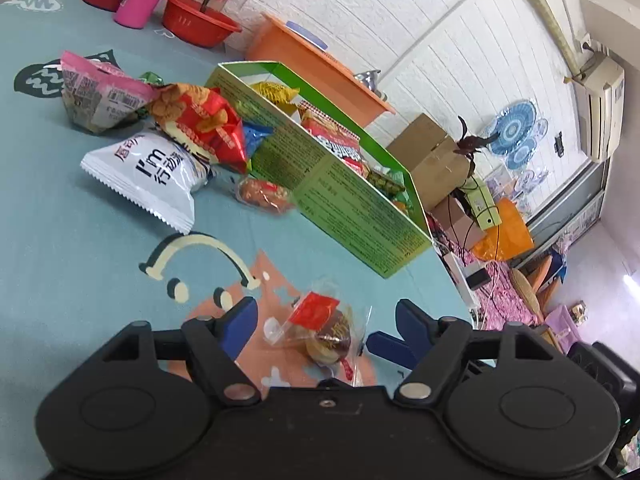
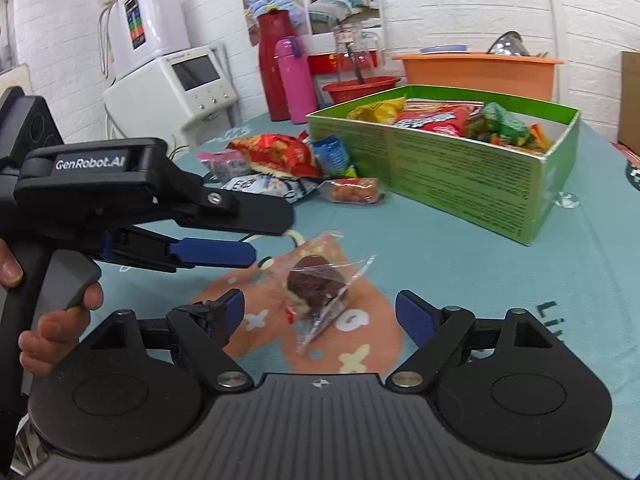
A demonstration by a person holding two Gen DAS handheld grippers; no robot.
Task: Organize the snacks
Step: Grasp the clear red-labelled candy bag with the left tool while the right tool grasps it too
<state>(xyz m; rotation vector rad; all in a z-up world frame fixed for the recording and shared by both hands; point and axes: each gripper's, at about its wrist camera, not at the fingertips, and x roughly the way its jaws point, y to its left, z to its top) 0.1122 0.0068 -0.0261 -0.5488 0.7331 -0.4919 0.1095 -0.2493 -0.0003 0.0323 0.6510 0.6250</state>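
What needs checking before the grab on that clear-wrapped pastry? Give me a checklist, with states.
1. Left gripper open wide: ok.
2. Clear-wrapped pastry between the left gripper's jaws, pads not pressing on it: ok.
3. Right gripper open and holding nothing: ok.
4. Pastry lying alone on the tablecloth, apart from the snack pile: ok.
5. Green box open on top, with bare floor showing at one end: ok.
6. Both grippers close around the same pastry, so they may get in each other's way: not ok.

Left gripper (image 1: 324, 320), right gripper (image 2: 320, 314): jaws wide apart.
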